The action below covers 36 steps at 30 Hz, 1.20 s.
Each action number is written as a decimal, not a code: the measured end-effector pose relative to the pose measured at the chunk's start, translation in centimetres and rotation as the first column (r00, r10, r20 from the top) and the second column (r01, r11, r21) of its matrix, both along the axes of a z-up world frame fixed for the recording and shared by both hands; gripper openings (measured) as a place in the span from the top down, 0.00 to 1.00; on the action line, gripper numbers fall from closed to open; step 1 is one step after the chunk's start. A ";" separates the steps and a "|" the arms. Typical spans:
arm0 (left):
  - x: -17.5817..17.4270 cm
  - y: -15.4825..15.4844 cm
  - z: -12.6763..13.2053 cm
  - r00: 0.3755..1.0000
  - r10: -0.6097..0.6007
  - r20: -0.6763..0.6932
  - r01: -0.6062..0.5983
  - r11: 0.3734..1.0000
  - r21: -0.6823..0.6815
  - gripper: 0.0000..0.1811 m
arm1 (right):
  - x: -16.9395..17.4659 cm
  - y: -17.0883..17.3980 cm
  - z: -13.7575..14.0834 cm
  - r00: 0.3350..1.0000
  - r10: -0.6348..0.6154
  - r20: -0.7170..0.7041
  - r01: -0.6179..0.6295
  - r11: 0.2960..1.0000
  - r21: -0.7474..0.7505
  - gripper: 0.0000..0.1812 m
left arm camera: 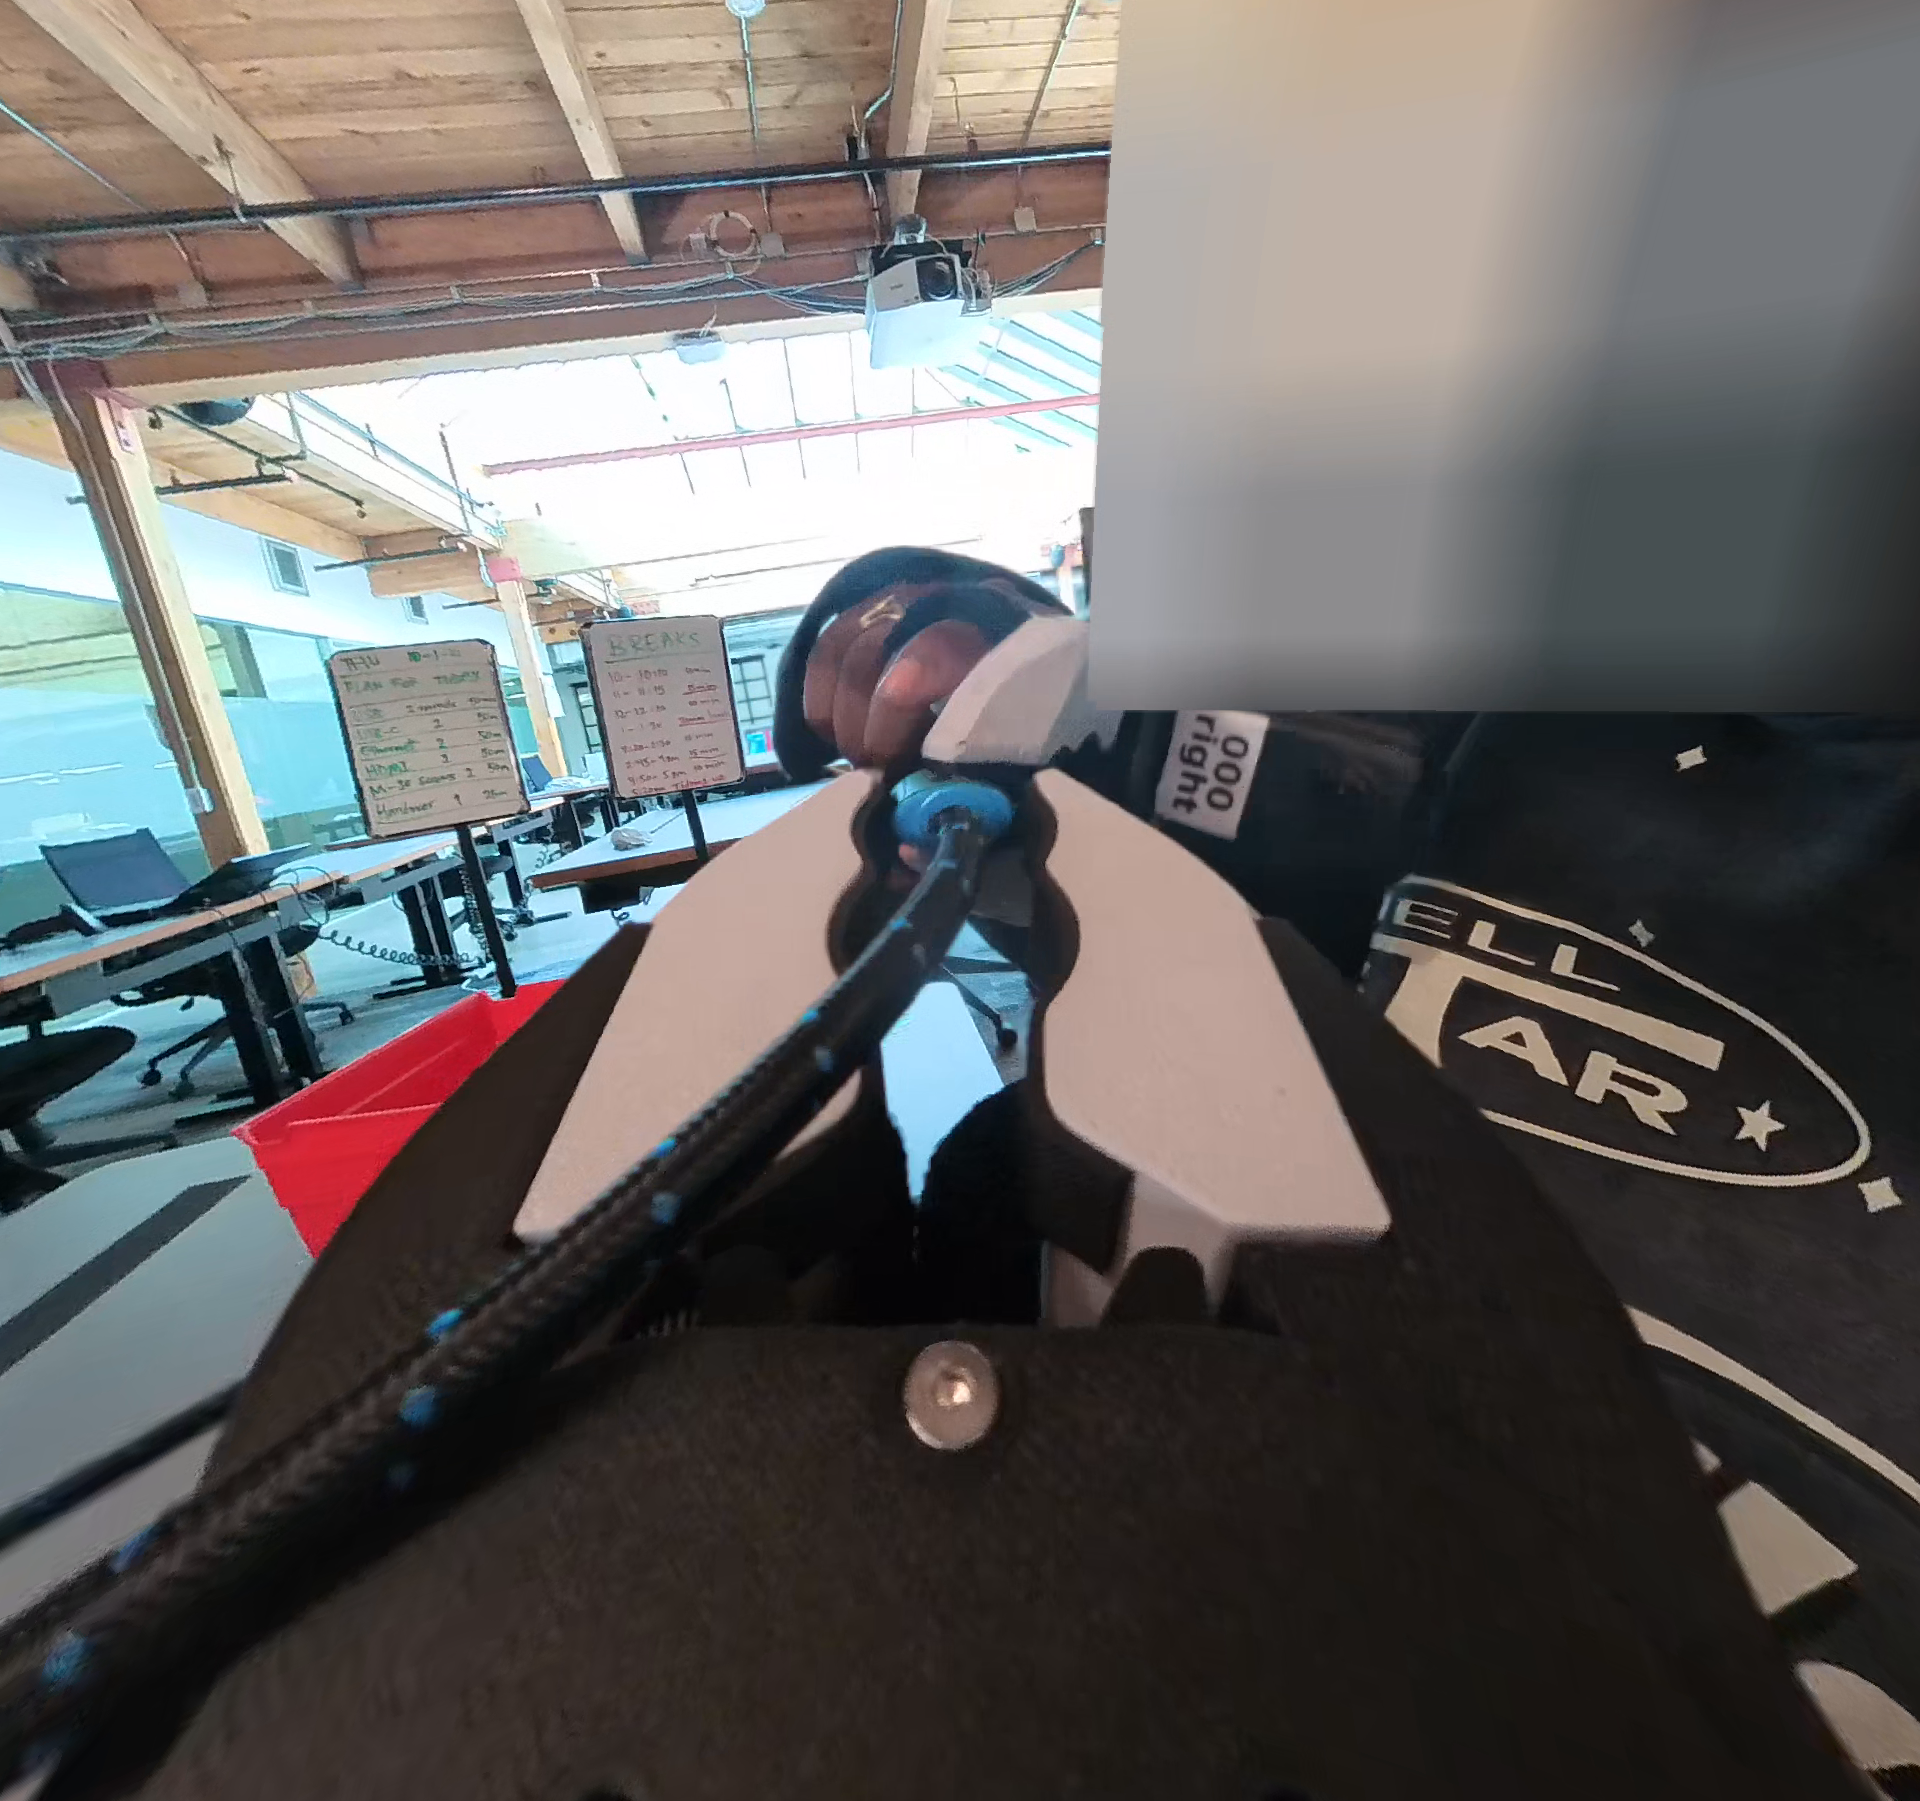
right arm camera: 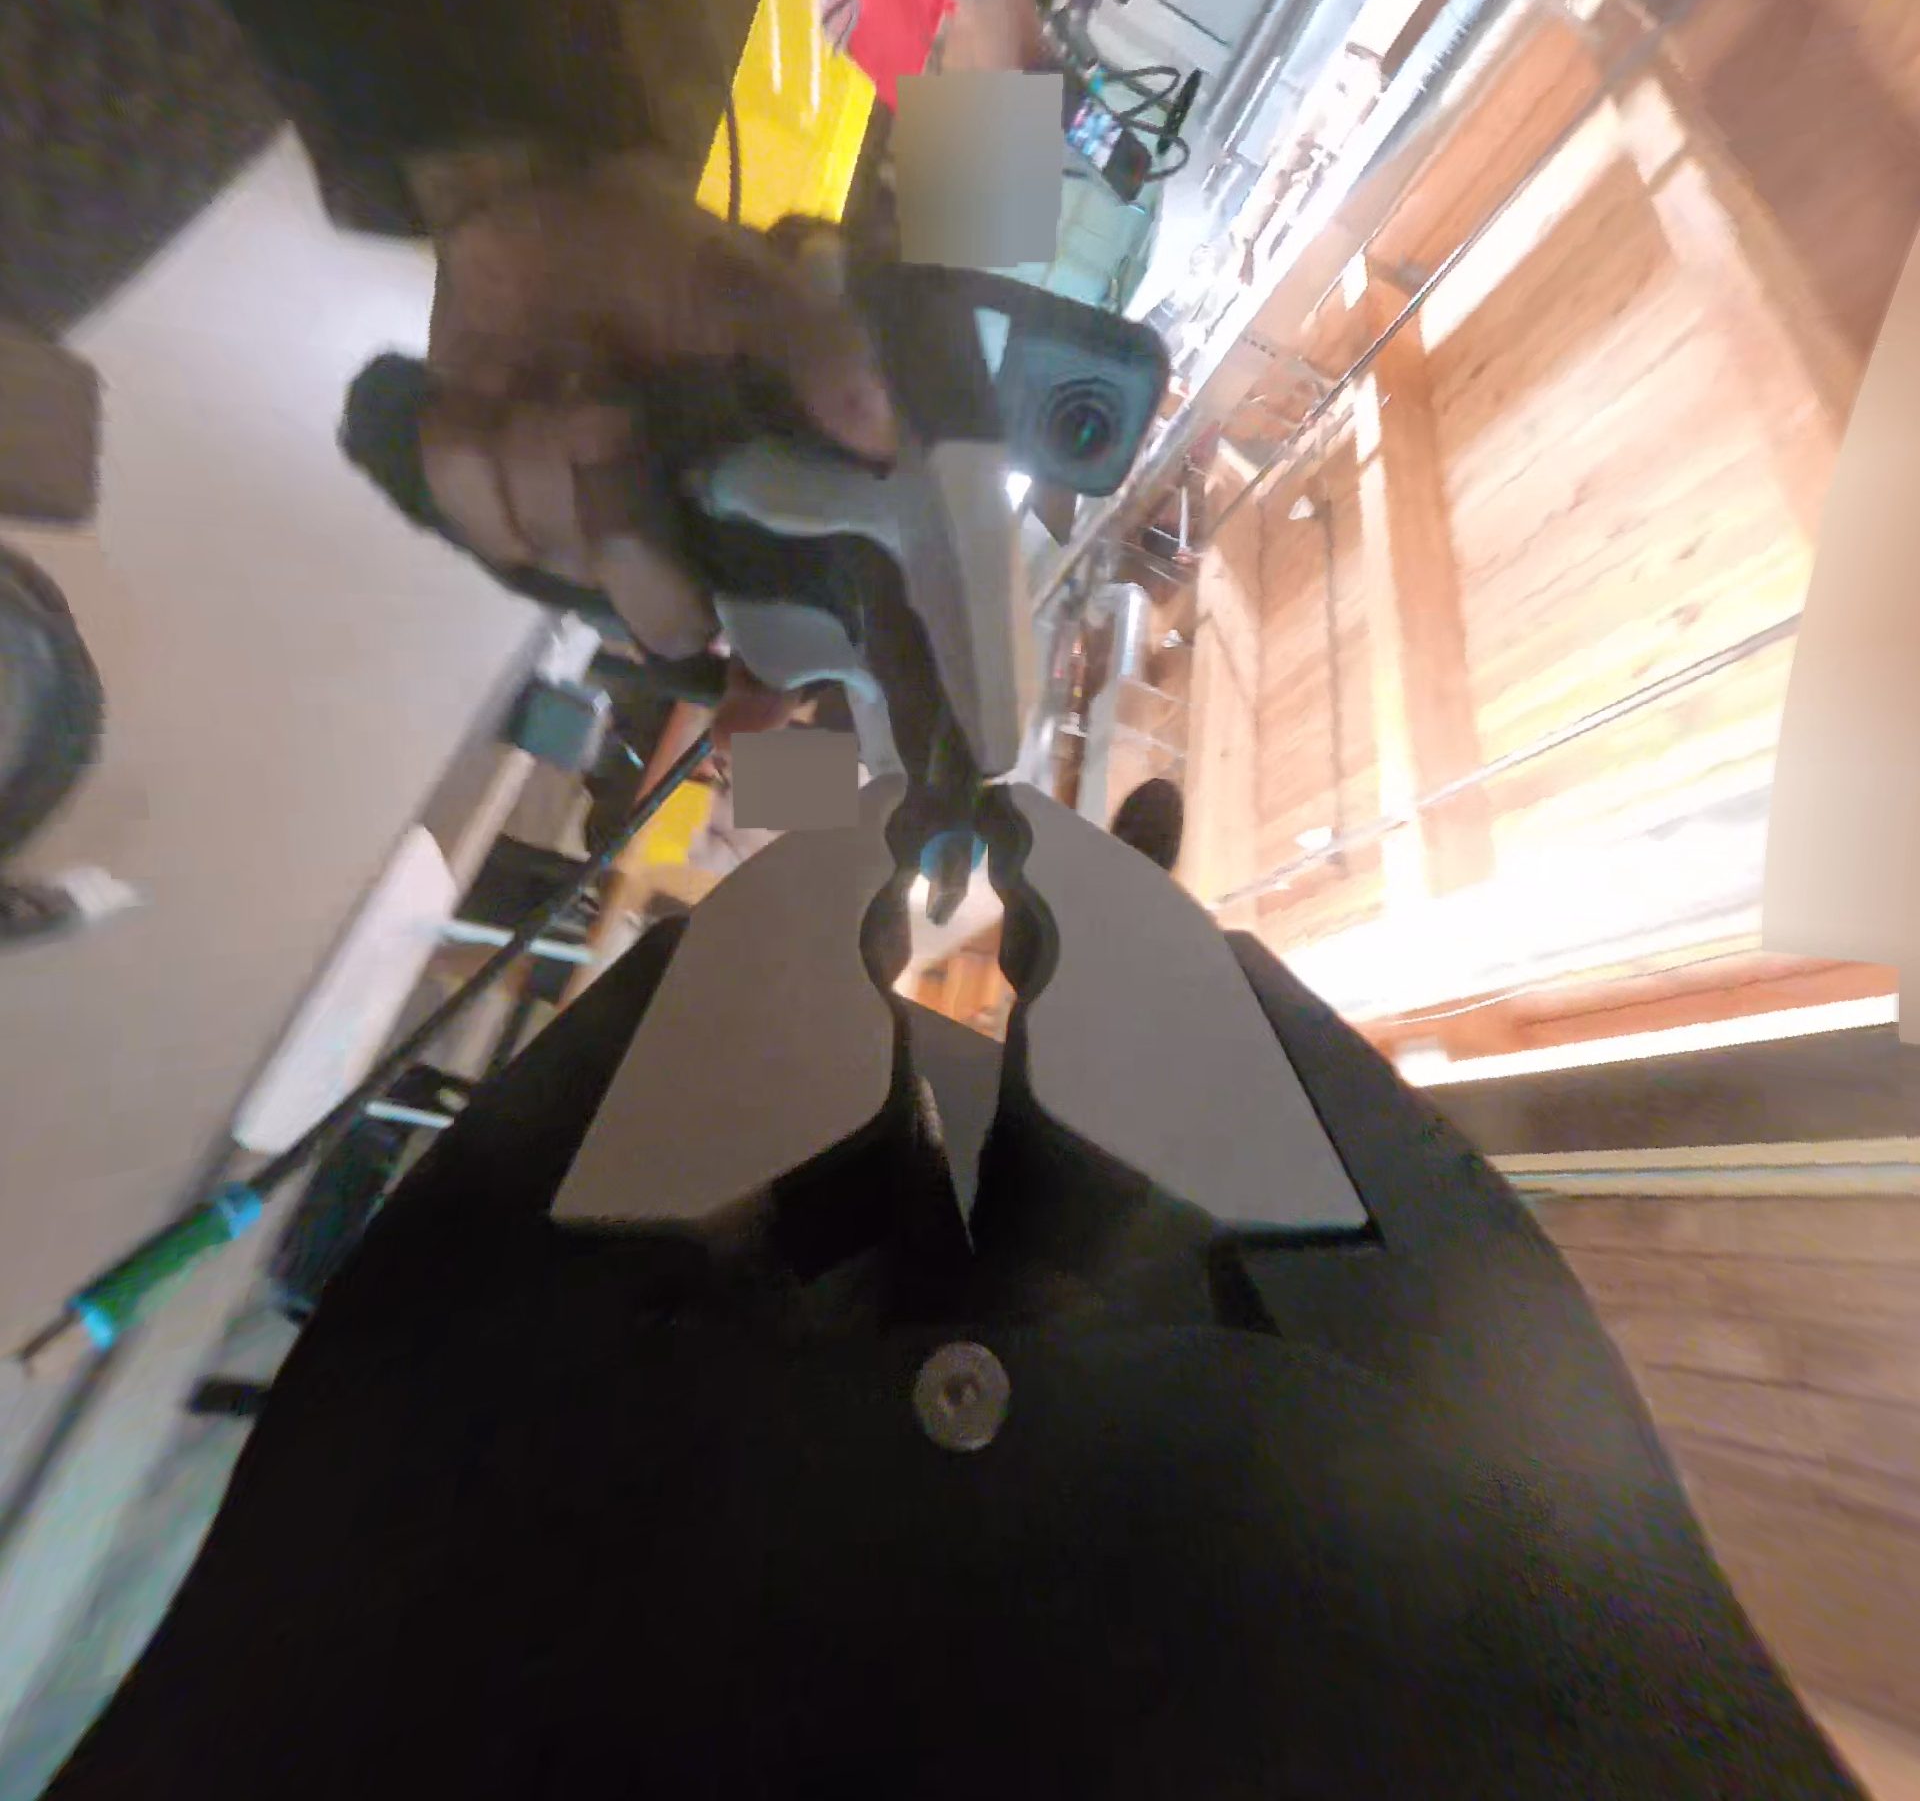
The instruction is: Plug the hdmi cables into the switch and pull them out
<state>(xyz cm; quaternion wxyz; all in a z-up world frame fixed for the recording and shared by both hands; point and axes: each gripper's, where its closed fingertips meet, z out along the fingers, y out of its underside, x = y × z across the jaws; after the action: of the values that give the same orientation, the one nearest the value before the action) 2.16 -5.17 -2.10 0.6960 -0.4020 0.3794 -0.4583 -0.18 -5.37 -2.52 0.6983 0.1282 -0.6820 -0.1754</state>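
Note:
My left gripper (left arm camera: pixel 940 801) is raised off the table and shut on the blue collar of an HDMI plug (left arm camera: pixel 935 811). Its black braided cable (left arm camera: pixel 665 1201) with blue flecks runs back down-left past the camera. My right gripper (right arm camera: pixel 951 816) meets it tip to tip, jaws nearly closed around the same blue plug (right arm camera: pixel 951 858). In the left wrist view a hand holds the right gripper, whose white finger (left arm camera: pixel 1023 702) lies just behind the plug. The left gripper (right arm camera: pixel 956 764) and its camera (right arm camera: pixel 1081 411) show in the right wrist view. No switch is in view.
A second cable end with blue bands (right arm camera: pixel 166 1263) lies at lower left on the white table (right arm camera: pixel 260 608). A red bin (left arm camera: pixel 364 1128) stands left of my left gripper. The person's black shirt (left arm camera: pixel 1610 1076) fills the right. Desks, chairs and whiteboards (left arm camera: pixel 431 733) stand behind.

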 end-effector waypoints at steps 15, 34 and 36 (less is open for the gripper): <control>-2.6 0.0 1.0 0.989 0.148 -0.008 -0.147 0.985 0.095 0.88 | 0.5 1.2 0.2 0.986 0.021 0.168 0.067 0.863 -0.501 0.86; -9.9 0.0 3.1 0.888 0.446 0.111 -0.460 0.859 0.224 0.88 | -3.4 5.3 -22.9 0.620 0.159 0.768 0.656 0.433 -0.618 0.68; -9.6 0.4 2.8 0.887 0.452 0.092 -0.461 0.858 0.225 0.88 | -3.6 5.2 -24.0 0.596 0.165 0.786 0.667 0.443 -0.599 0.77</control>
<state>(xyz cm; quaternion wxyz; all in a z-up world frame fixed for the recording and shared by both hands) -7.44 -4.81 0.66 0.8349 -0.3848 0.3134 -0.2380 -3.82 -0.14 -26.56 0.2672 -0.2969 -0.9050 0.1462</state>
